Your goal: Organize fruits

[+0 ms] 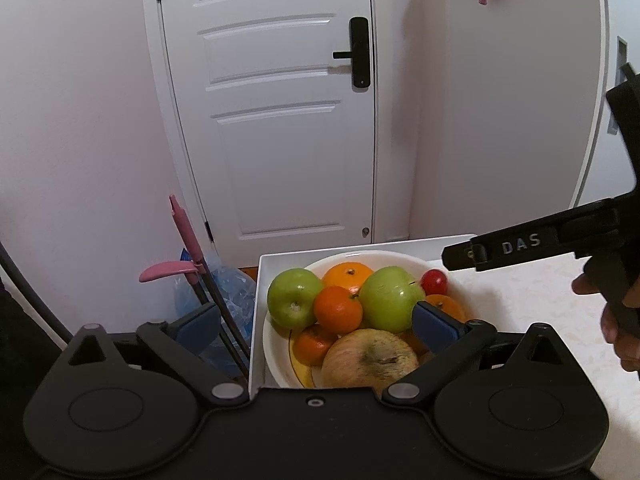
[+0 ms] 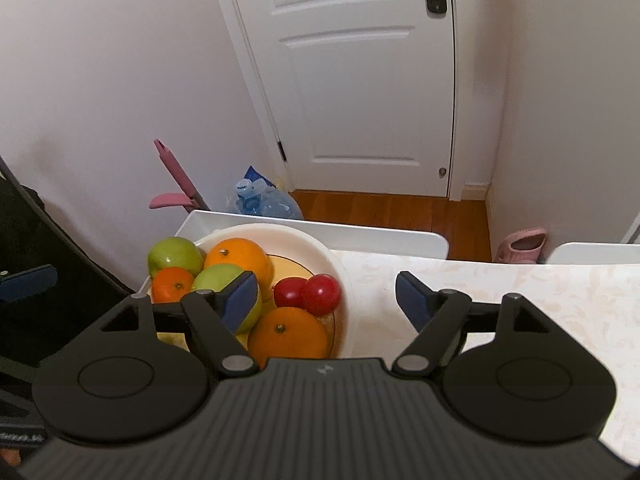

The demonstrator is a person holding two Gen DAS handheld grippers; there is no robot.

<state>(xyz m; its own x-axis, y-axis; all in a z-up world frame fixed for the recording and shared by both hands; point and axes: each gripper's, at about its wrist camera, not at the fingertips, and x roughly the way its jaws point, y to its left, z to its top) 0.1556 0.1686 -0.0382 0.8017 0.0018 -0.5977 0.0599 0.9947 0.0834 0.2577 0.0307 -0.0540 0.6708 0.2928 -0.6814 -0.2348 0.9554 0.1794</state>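
Note:
A white bowl stands at the table's left end, piled with fruit: two green apples, several oranges, a reddish apple at the front and small red fruits. My left gripper is open and empty, held above the bowl, its fingers spread either side of the pile. My right gripper is open and empty above the bowl's right rim, over an orange and two red fruits. It also shows in the left wrist view.
The table has a pale patterned top and white raised edges. Beyond it stand a white door, a blue water jug, pink-handled tools and a pink slipper on the wooden floor.

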